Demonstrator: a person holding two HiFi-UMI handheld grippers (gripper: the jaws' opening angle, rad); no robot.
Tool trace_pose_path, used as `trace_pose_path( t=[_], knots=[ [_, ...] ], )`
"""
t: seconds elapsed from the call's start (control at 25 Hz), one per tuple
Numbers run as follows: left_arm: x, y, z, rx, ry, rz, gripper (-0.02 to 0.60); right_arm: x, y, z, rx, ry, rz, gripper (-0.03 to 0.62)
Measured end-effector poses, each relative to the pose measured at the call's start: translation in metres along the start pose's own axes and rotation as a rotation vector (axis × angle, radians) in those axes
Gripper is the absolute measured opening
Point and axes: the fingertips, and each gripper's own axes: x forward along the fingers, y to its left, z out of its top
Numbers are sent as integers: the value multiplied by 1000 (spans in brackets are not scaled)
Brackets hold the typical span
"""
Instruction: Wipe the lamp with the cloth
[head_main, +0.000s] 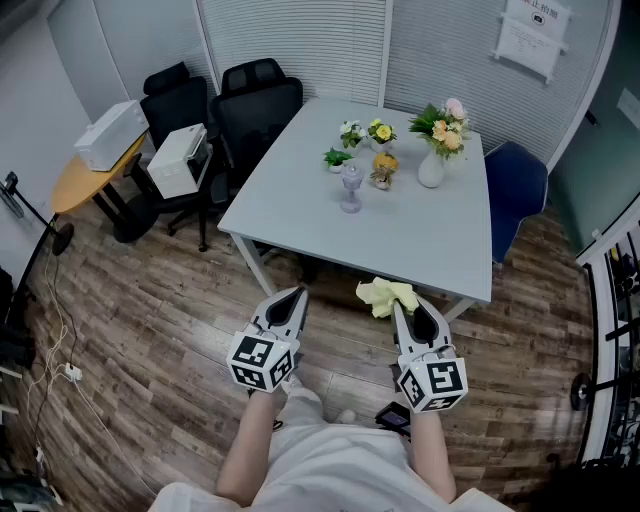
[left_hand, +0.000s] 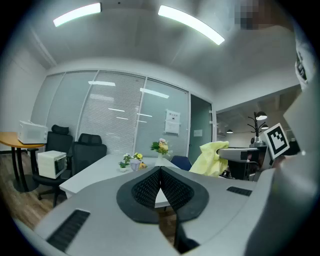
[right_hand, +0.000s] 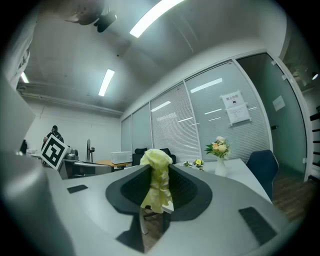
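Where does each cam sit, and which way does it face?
Head view: on the head, steeply down at table, floor; shows forearms, left gripper, right gripper.
Left gripper view: on that gripper, along its shut jaws, toward table.
Right gripper view: on that gripper, along jaws shut on cloth.
Shared: all see the vase.

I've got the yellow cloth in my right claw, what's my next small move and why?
Probably carry the right claw, shut on the crumpled yellow cloth, forward toward the small clear lamp on the grey table. The cloth is gripped, but that claw hangs short of the table's near edge.
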Motion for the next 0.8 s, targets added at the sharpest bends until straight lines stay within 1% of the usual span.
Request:
trace_pose_path(
  t=[0.28,0.4,0.48,0.56,0.6,0.64,0.68,0.8],
  knots=[
    [-10,0,-5,15,13,33,3,-7,4,-2,9,5,4,112],
    [-10,2,-5,37,22,57,2,-7,3,-2,6,6,8,112],
    [-10,1,-4,37,17,54,3,-8,3,-2,9,4,9,112],
    [-12,-2,-2,15,5,31,6,-11,4,-1,26,-4,12,112],
    [-12,-5,-2,-3,0,14,60,-13,4,0,43,-11,17,114],
    [-11,-7,-2,-24,-5,-2,194,-15,4,0,63,-20,22,115],
    [-10,-9,-3,-40,-8,-11,254,-17,2,0,79,-27,24,117],
    [-8,-14,-6,-45,-3,-12,279,-23,-3,1,100,-36,30,118]
  ],
)
